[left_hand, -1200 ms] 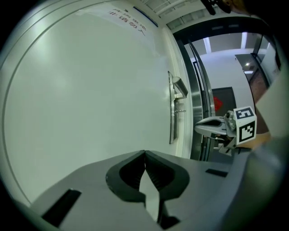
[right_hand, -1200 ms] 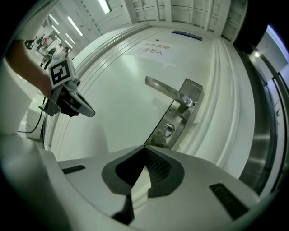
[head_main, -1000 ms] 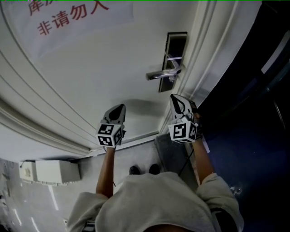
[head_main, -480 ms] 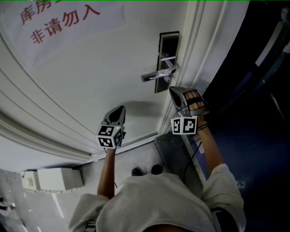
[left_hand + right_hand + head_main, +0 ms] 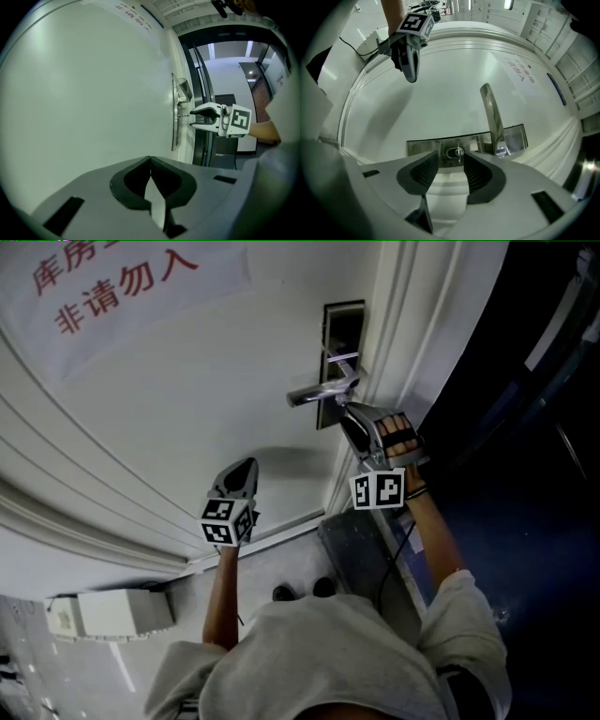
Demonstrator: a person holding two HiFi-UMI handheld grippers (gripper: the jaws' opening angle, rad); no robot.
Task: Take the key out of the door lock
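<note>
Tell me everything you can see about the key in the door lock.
The key is small and looks like silver metal. Only its head shows. It stands out of the oval cylinder in the shiny lock plate, beside the lever handle. Nothing touches it. The right gripper, whose jaws have just been opening, points at it. The key lies ahead of the gap, not yet between the pads.

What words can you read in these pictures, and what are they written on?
"非请勿入": red, on the white paper sign stuck to the door.
"库房": red, the line above on the same sign; the rest is cut off at the picture's top edge.
In both gripper views that sign's writing is too small to read.
Marker cubes: black-and-white patterns only, no words.
</note>
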